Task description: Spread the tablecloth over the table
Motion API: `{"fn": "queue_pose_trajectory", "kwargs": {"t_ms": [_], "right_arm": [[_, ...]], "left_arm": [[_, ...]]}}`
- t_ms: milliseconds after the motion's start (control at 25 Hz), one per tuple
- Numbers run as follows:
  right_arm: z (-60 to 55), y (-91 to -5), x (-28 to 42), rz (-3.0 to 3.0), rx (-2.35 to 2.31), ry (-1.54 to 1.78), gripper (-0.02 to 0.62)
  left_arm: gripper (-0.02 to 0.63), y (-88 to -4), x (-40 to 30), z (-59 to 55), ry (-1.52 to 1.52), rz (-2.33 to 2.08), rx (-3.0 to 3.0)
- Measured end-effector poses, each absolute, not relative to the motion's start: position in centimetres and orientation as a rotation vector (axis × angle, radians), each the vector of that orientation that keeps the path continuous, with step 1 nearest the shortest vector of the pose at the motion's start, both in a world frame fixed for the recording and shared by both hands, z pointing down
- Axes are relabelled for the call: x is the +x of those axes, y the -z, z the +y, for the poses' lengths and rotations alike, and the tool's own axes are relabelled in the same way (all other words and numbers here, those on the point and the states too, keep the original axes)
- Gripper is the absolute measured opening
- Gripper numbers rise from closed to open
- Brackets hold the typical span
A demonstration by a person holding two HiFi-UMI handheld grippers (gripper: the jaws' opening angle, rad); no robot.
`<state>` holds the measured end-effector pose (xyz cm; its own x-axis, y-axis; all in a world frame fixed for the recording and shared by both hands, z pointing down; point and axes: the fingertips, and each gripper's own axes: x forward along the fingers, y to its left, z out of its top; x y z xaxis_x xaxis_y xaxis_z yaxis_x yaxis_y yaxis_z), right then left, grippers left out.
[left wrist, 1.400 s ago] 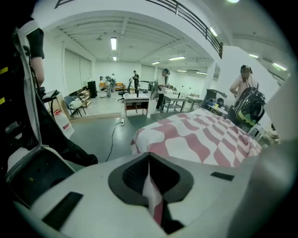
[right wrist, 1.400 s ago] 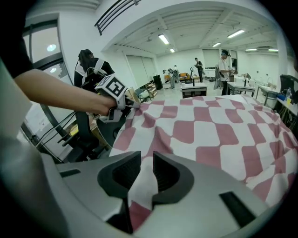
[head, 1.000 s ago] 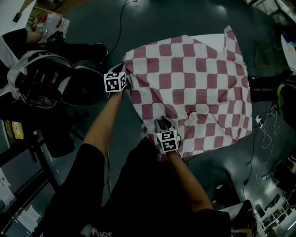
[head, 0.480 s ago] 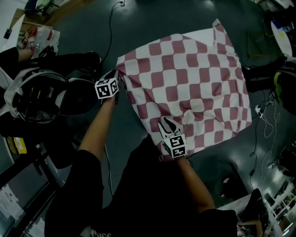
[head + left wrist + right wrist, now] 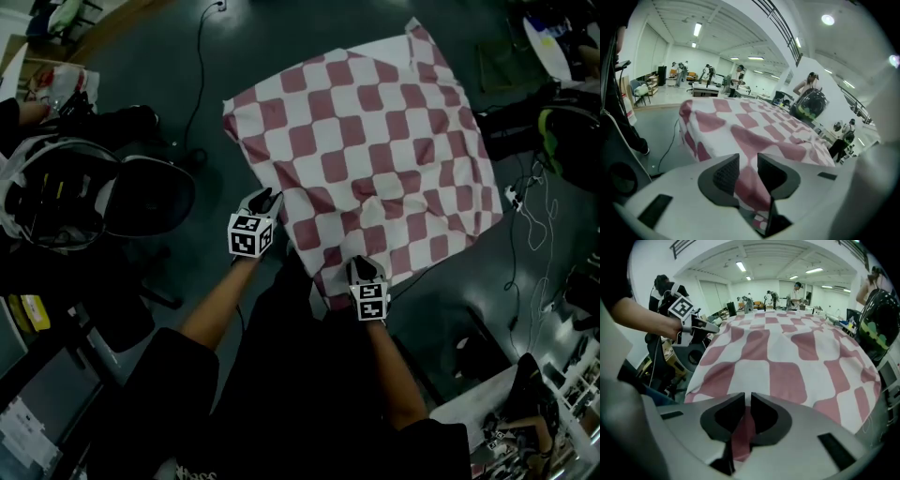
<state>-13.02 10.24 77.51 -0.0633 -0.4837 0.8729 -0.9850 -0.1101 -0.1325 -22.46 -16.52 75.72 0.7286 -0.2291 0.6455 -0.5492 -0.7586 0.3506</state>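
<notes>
A red-and-white checked tablecloth (image 5: 366, 141) lies draped over the table, which it hides entirely. My left gripper (image 5: 266, 199) is at the cloth's near-left edge. In the left gripper view its jaws (image 5: 748, 173) are opening, with the tablecloth (image 5: 754, 126) hem running loosely through the gap. My right gripper (image 5: 364, 267) is at the near corner. Its jaws (image 5: 747, 411) are closing to a narrow slit with a red fold of the tablecloth (image 5: 787, 357) pinched between them. The left gripper (image 5: 708, 326) also shows at the cloth's left edge in the right gripper view.
A black chair (image 5: 141, 197) and a backpack (image 5: 47, 187) stand left of the table. Cables (image 5: 525, 216) trail over the dark floor at right, another cable (image 5: 192, 84) at the back left. A dark bag with yellow-green trim (image 5: 562, 141) sits at the right. People stand far off.
The left gripper left the cloth's far-left corner and came toward me along the left edge, and its jaws opened. The right gripper slid back to the near corner and narrowed onto the cloth.
</notes>
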Motion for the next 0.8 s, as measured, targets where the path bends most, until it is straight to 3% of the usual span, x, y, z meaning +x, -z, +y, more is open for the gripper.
{"fn": "queue_pose_trajectory", "kwargs": {"t_ms": [560,800], "right_arm": [[15.9,-75.6,-12.1,-1.555,1.754,-1.217,0.052],[17.2,-71.8,-2.0,-1.473,1.915,-1.068,0.052]], "left_arm": [[0.140,-75.4,-20.0,1.0,-0.951,-0.284,2.446],[0.140,-74.8,-17.0,4.3,-0.944,-0.226,2.463]]}}
